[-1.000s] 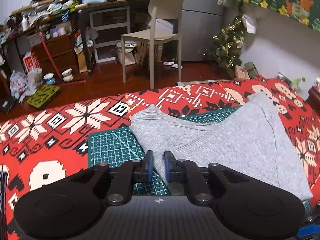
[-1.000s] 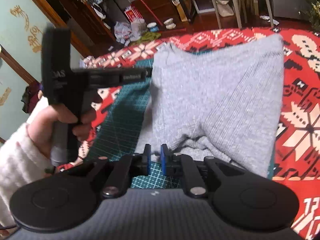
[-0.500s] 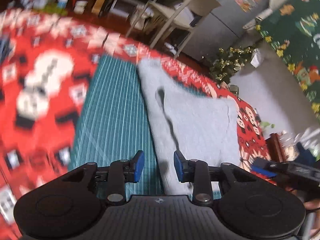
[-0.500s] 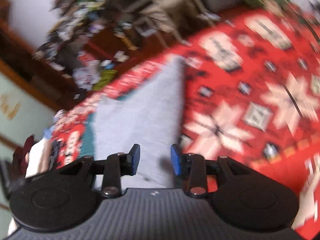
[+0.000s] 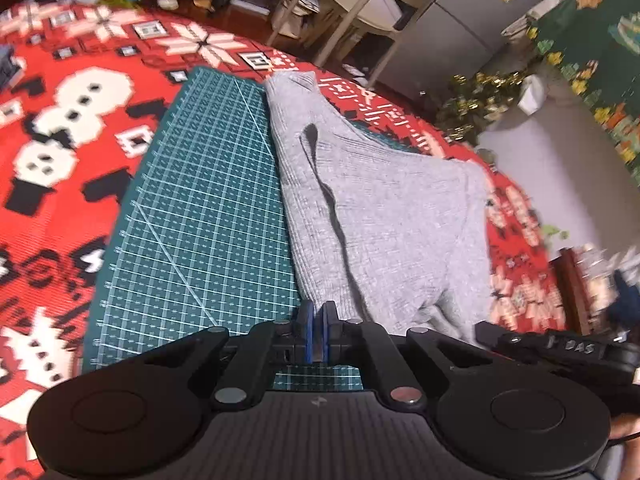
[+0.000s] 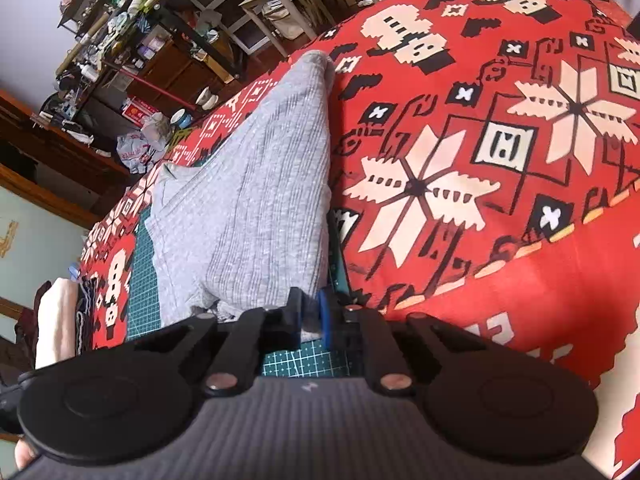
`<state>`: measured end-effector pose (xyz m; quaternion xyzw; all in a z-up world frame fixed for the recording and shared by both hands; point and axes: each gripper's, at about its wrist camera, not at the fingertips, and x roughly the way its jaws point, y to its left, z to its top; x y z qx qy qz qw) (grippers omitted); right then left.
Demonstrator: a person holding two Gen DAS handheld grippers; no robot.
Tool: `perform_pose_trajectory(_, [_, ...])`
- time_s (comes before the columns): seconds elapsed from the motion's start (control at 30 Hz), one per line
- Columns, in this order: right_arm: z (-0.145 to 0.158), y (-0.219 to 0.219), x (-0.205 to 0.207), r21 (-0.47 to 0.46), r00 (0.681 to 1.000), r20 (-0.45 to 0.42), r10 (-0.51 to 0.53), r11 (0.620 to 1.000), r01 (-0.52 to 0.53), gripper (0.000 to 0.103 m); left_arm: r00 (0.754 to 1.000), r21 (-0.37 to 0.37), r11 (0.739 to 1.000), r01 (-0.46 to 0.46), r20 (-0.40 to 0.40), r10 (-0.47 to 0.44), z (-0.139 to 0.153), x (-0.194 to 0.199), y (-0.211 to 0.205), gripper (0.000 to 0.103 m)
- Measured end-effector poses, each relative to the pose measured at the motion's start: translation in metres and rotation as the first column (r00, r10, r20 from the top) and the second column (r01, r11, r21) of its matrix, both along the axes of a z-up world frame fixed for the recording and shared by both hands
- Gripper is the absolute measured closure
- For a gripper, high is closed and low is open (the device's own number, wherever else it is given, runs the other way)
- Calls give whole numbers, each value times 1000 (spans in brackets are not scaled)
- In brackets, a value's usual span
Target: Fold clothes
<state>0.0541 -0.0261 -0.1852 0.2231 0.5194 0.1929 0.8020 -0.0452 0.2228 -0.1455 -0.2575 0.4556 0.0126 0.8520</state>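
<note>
Red cloth with white snowflakes and snowmen (image 6: 460,184) covers the bed, and a green mat with a white grid (image 5: 208,216) lies on top of it.

On the mat, in the middle of both views, lies the gray knit top (image 5: 384,216). It is already folded partway, with one long flap lying over the rest. Its right side hangs past the mat onto the red cloth. It looks soft, floppy and light, with thin ribs in the knit. I think it will sag and bunch if it is lifted from one spot only. It does not look slippery or easy to break. The best places to hold are the two near corners, one for each claw, so the edge stays straight.

At the bottom middle of the left view, the left claw (image 5: 316,332) sits at the near left corner of the top. Its blue pads are almost together, and it seems to pinch the hem. At the bottom middle of the right view, the right claw (image 6: 310,316) is clenched on the near right corner, with gray cloth between its pads.

Farther out, a pale chair (image 5: 360,4) stands on the wood floor at the top of the left view. A small tinsel tree (image 5: 476,108) is at the upper right. Crowded shelves (image 6: 120,40) fill the upper left of the right view.
</note>
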Motion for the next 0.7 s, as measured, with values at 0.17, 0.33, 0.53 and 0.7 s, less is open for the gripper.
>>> perform_pose_trajectory(0.17, [4, 2, -11, 43, 1000, -22, -1, 999, 2, 95, 999, 52, 999, -14, 36, 12, 24, -18, 5, 99])
perform_pose_trajectory(0.33, [6, 16, -38, 44, 998, -42, 50, 998, -48, 95, 1000, 91, 996, -22, 18, 20, 39, -45, 16, 99])
perform_pose_trajectory(0.53, [6, 39, -80, 7, 989, -68, 133, 991, -133, 95, 997, 103, 993, -65, -35, 69, 40, -98, 34, 99])
perform_pose_trajectory(0.7, [10, 54, -116, -36, 978, -75, 193, 980, -196, 96, 993, 116, 989, -89, -62, 97, 36, -136, 39, 99])
